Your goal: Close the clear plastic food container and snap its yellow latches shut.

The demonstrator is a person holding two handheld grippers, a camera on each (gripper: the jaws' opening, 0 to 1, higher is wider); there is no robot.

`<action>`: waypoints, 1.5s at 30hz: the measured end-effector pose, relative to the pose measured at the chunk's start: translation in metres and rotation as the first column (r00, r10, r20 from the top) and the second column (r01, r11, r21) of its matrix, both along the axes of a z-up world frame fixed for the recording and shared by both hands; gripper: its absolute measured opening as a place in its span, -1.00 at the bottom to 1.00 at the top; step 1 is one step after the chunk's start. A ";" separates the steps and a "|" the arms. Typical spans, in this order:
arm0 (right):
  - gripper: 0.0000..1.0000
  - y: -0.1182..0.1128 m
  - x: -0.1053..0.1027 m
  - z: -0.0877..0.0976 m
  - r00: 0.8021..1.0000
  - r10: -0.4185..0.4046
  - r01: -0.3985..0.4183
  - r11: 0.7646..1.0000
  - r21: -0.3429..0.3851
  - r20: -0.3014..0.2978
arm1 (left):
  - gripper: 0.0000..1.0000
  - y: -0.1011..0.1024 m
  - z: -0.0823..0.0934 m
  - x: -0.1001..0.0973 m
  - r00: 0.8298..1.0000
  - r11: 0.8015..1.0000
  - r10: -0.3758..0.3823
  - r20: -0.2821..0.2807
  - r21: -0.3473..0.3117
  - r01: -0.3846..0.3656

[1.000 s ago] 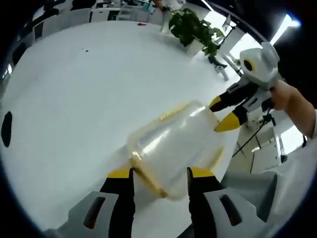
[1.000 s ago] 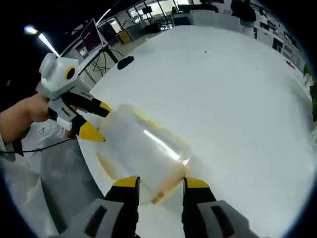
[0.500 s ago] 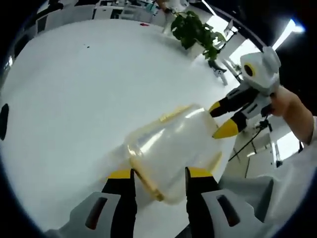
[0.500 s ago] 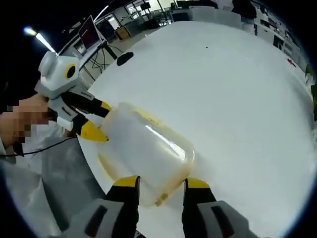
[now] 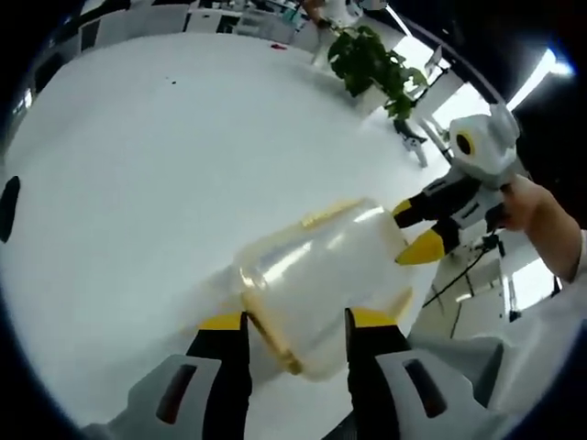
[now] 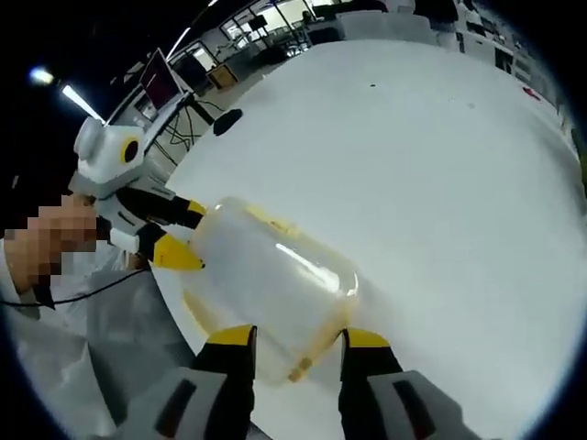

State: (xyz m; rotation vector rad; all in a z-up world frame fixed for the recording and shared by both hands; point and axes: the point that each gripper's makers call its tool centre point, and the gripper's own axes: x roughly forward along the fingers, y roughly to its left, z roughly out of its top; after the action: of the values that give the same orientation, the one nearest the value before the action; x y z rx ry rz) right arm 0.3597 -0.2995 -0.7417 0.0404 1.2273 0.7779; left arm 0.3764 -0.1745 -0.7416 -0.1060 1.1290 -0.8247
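Clear plastic, edged in yellow, forms the container (image 5: 321, 284) held between two grippers over a white table (image 5: 138, 165). In the left gripper view, the left gripper (image 5: 295, 321) is spread about the near end, a yellow latch (image 5: 271, 332) lying between its jaws; whether the jaws press the walls cannot be told. The container's long axis is seen running from that gripper up and right to the right gripper (image 5: 417, 229), whose yellow tips meet the far end. In the right gripper view, the container (image 6: 271, 284) is shown pointing up and left toward the left gripper (image 6: 183, 234), with the right gripper (image 6: 298, 337) parted around its near end. A plant (image 5: 371, 60) stands at the table's far edge.
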 end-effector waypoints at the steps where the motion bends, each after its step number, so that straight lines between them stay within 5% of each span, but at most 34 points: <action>1: -0.31 0.000 0.001 0.001 1.000 -0.001 0.001 1.000 0.001 -0.001 | -0.21 0.001 0.000 0.000 1.000 1.000 0.000 0.001 -0.005 0.000; 3: -0.30 0.000 0.000 0.001 1.000 0.000 0.000 1.000 0.001 -0.003 | -0.21 0.000 0.000 0.000 1.000 1.000 -0.003 0.005 -0.011 0.003; 5: -0.27 -0.001 0.002 0.003 0.998 0.040 -0.039 0.999 -0.009 0.055 | -0.19 -0.001 0.001 0.000 1.000 1.000 -0.020 0.021 -0.014 0.020; 14: -0.32 -0.007 -0.003 0.006 0.993 0.079 -0.079 0.997 -0.013 0.082 | -0.18 0.003 0.009 0.002 0.996 0.998 -0.059 0.067 -0.013 0.060; 24: -0.35 -0.008 0.013 0.033 0.941 0.194 -0.196 0.980 -0.020 0.279 | -0.14 0.013 0.024 0.006 0.970 0.988 -0.156 0.189 0.030 0.153; 27: -0.38 -0.001 0.016 0.042 0.899 0.256 -0.265 0.964 -0.023 0.357 | -0.15 0.013 0.032 0.010 0.944 0.979 -0.206 0.258 0.049 0.200; 32: -0.44 0.015 0.016 0.056 0.831 0.327 -0.358 0.933 -0.017 0.451 | -0.17 0.014 0.033 0.011 0.922 0.966 -0.259 0.287 0.092 0.243; 35: -0.45 0.026 0.017 0.066 0.811 0.314 -0.378 0.925 0.033 0.494 | -0.18 0.009 0.039 0.012 0.905 0.959 -0.282 0.319 0.088 0.268; 40: -0.47 0.038 0.013 0.071 0.750 0.375 -0.460 0.888 0.022 0.544 | -0.29 -0.018 0.067 0.002 0.802 0.914 -0.367 0.472 0.022 0.406; 42: -0.54 0.041 0.012 0.069 0.736 0.399 -0.481 0.877 0.007 0.547 | -0.41 -0.022 0.068 0.001 0.777 0.903 -0.390 0.495 0.043 0.427; 45: -0.58 0.046 0.012 0.063 0.723 0.428 -0.498 0.867 -0.021 0.543 | -0.46 -0.029 0.064 0.000 0.777 0.900 -0.398 0.488 0.042 0.434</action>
State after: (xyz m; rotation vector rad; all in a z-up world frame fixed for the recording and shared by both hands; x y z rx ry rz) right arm 0.3720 -0.2532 -0.6789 -0.3792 0.6440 1.2134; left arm 0.3765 -0.2034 -0.6774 0.2952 0.6411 -1.2113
